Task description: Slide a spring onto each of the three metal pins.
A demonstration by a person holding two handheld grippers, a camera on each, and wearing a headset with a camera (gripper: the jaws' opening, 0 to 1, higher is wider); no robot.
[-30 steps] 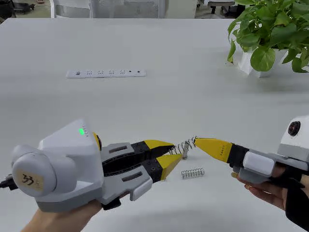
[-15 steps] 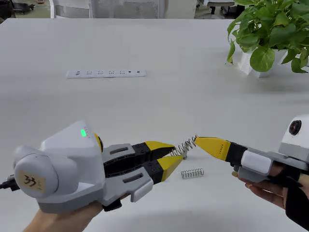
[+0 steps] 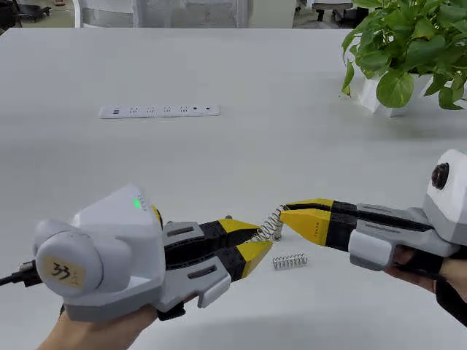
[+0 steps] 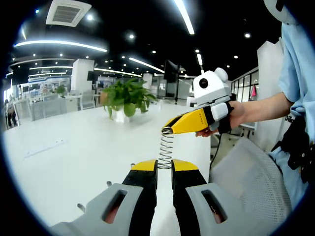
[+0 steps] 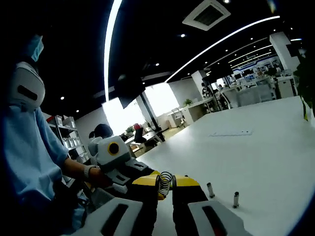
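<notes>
Steel spring (image 3: 271,222) pinched at both ends, low centre of the head view. Left gripper (image 3: 264,235) clamped on the lower end, right gripper (image 3: 283,209) clamped on the upper end, with a slight stretch and slant between. Same in the left gripper view: rising from the closed jaws up to the other tips. Off the table (image 3: 219,160), not on any pin yet.

Two pins (image 5: 210,189) upright and bare at lower right of the right gripper view, near the spring but apart. Can't tell where the third is. Loose spring (image 3: 290,260) flat on the table just below the tips.

Judging this as lining up before threading. To do it well:
- Drop to one gripper, holding near the top turns and leaving the bottom turns free.
- Go light on the squeeze; would likely flatten the turns otherwise.
- Hang it vertical, centre the open bore over the pin tip, lower straight.
- Let go only once seated.
- Don't pull the ends further apart; could snap free and roll off.
</notes>
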